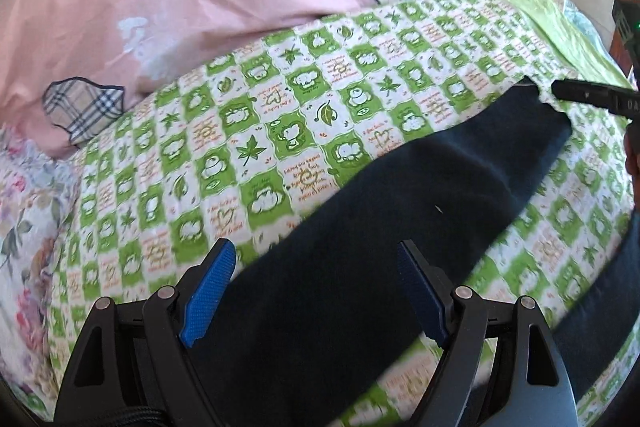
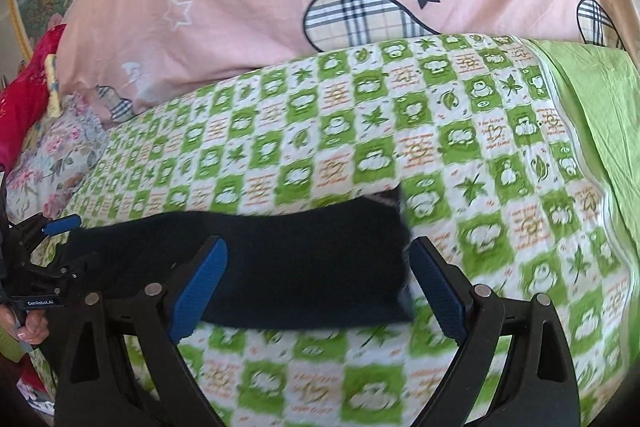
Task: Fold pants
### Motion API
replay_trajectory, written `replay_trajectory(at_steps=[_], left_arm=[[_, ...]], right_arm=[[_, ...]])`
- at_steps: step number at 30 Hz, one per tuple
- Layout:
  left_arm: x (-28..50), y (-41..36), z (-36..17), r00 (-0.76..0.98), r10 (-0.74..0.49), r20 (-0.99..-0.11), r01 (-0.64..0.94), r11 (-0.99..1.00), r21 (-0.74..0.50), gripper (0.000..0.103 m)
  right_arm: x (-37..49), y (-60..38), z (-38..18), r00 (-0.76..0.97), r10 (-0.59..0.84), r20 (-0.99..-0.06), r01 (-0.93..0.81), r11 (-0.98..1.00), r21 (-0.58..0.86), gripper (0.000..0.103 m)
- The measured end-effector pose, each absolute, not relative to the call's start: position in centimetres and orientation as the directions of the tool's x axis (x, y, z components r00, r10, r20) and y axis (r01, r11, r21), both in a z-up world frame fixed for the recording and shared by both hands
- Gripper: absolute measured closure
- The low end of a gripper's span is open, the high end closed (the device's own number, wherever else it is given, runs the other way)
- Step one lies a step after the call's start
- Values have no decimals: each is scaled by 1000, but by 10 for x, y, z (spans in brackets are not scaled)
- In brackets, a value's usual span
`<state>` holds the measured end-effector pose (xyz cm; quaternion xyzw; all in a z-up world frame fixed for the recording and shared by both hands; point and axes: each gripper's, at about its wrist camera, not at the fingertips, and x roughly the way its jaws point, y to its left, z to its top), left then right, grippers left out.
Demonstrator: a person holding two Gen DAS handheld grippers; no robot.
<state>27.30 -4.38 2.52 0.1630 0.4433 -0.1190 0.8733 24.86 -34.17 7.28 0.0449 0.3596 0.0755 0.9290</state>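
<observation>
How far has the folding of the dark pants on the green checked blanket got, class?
Done: the dark pants lie stretched in one long strip on the green checked blanket. In hand: the left gripper and the right gripper are both open, one over each end of the strip, gripping nothing. Left: grasping an end and folding it over; no crosswise fold shows.
</observation>
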Motion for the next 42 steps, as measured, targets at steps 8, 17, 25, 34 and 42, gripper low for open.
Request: replay_trajectory(at_steps=[8, 17, 25, 34, 42], left_arm=[[323, -52, -2, 472, -96, -876, 412, 903, 123, 21], [346, -65, -31, 361, -130, -923, 462, 885, 56, 49], [303, -60, -2, 399, -227, -888, 532, 846, 23, 99], [206, -55, 34, 428, -311, -849, 574, 819, -11, 99], [124, -70, 42, 426, -353, -833, 607, 794, -26, 99]], right_arm=[[290, -361, 59, 679, 180, -712, -108, 983, 146, 11], [311, -356, 38, 618, 207, -758, -137, 978, 155, 46], [293, -371, 55, 638, 236, -733, -147, 972, 185, 93], [230, -386, 86, 660, 338, -670, -264, 940, 215, 93], [152, -398, 75, 642, 353, -681, -305, 932, 196, 93]])
